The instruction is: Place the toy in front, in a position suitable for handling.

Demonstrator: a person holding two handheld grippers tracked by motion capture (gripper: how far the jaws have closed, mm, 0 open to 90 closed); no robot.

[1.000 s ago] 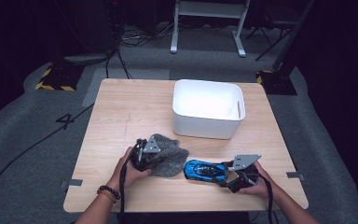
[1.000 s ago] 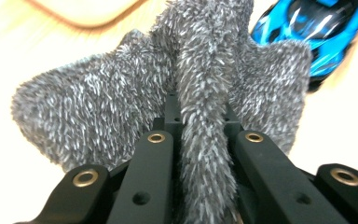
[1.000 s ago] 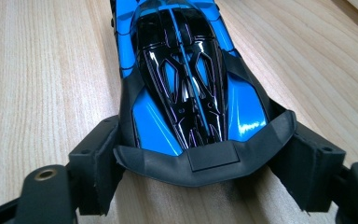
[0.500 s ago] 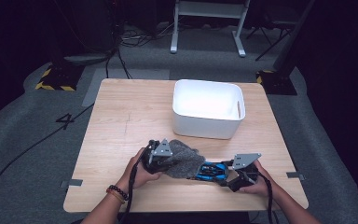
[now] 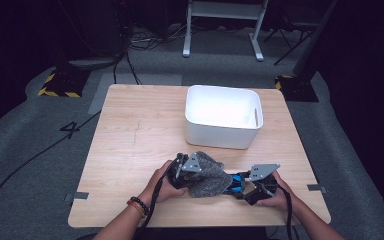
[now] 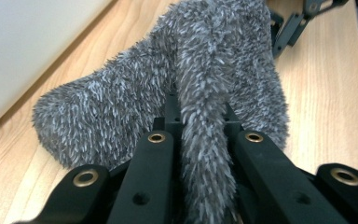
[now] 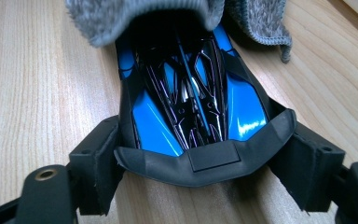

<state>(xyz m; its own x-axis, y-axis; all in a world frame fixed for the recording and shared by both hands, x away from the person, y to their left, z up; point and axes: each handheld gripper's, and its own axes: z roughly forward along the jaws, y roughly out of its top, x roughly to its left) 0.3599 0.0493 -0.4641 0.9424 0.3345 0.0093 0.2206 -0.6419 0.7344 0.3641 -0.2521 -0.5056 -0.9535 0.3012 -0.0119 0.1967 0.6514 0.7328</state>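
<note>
The left hand-held gripper (image 5: 196,172) is clamped tight on a fold of the fuzzy grey cloth (image 6: 177,88), which is pinched between its two black jaws in the left gripper view; since a second ago it has carried that cloth across the worktop (image 5: 130,130) toward the person's right, so the cloth now drapes over the front of the toy car instead of lying clear of it to the left; the right hand-held gripper (image 7: 200,163) has kept its place, its padded jaws pressed against both sides of the rear of the glossy blue and black toy racing car (image 7: 191,102); the car sits flat on the light wooden worktop near the front edge, its nose hidden under the cloth's hem in the right gripper view; the white rectangular plastic tub (image 5: 223,122) stands just behind the cloth and the car, unmoved; both forearms enter from the bottom of the high view.
</note>
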